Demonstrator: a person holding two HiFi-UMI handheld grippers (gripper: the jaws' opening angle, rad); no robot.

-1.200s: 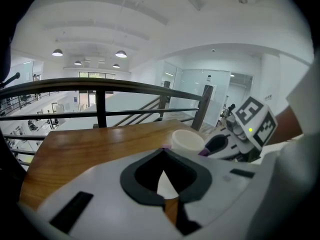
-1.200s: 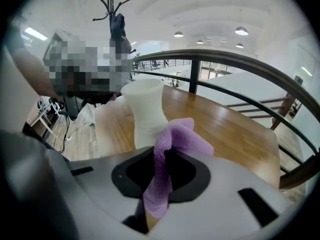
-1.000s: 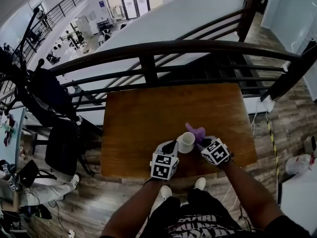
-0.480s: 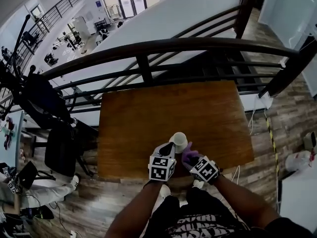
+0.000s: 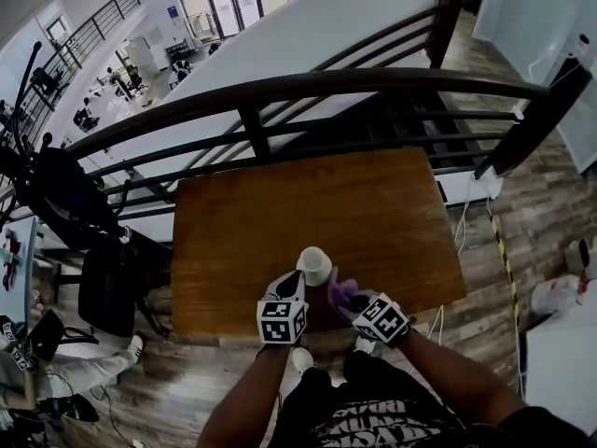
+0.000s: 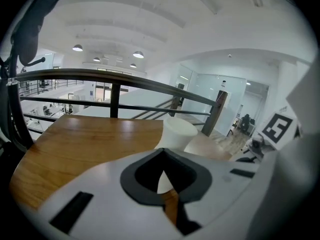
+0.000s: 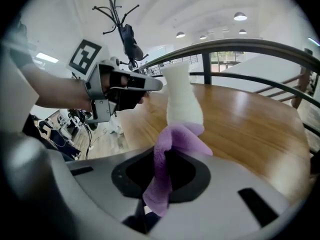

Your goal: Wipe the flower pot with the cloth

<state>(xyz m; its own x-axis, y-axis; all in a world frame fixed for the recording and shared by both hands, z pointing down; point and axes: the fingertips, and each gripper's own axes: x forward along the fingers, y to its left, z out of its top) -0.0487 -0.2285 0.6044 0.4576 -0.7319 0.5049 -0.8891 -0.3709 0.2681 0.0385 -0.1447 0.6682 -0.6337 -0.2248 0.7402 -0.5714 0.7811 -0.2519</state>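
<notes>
Nothing can be read as words, numbers or brand names. The only printed signs are black-and-white square code markers [image 5: 280, 323] on the cube-shaped blocks of the left tongs [image 5: 297, 283] and right tongs [image 5: 347, 299], at the near edge of the brown wooden surface [image 5: 308, 203].

"Where's the flower pot [image 5: 314, 265]?"
"Near the surface's [image 5: 280, 203] front edge, at the left tool's [image 5: 297, 281] tip."
"And the cloth [image 5: 340, 292]?"
"Just right of the pot, touching it, caught in the right tool [image 5: 351, 302]. A railing [image 5: 308, 87] runs behind the surface."
</notes>
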